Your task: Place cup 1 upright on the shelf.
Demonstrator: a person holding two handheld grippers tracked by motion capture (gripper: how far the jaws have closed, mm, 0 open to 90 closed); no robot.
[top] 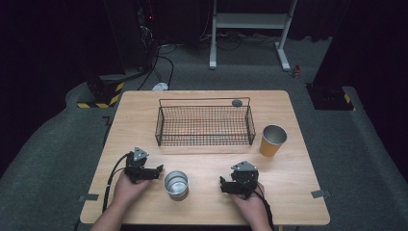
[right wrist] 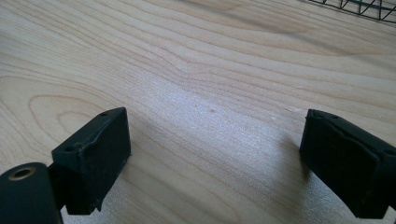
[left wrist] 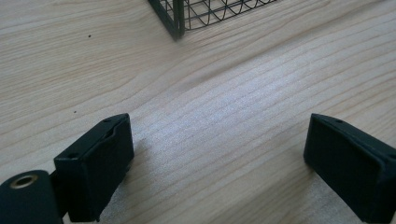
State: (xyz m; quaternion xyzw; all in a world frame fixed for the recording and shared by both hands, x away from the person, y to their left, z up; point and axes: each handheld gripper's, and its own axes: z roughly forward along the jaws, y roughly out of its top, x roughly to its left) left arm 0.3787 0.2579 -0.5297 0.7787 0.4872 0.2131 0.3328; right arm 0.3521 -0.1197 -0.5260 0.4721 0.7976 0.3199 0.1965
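A small metal cup (top: 176,184) stands upright and open-mouthed on the wooden table (top: 288,178), near the front edge and between the person's two hands. The left gripper (top: 156,172) lies just beside it on the cup's left, its tip pointing across towards the cup's rim, close to it but not touching as far as the high view lets me tell. The right gripper (top: 223,185) rests on the far side of the cup, with a clear strip of bare wood between them, so the left one is plainly the nearer of the two. Both stand wide: in the left gripper view the jaws are spread with nothing but wood grain between them, and a corner of the wire basket (left wrist: 187,14) shows beyond; in the right gripper view the jaws are likewise spread over empty table. Neither holds anything. The basket (top: 204,126) sits farther back in the middle of the table, straight behind the cup, its long side running left to right, and an orange paper cup (top: 272,140) stands just off its right end. Being round, the metal cup has no long axis to line up with; as I judge it, what matters is that it lies to the right of the left gripper, so a short sideways reach would bring its wall between the jaws.
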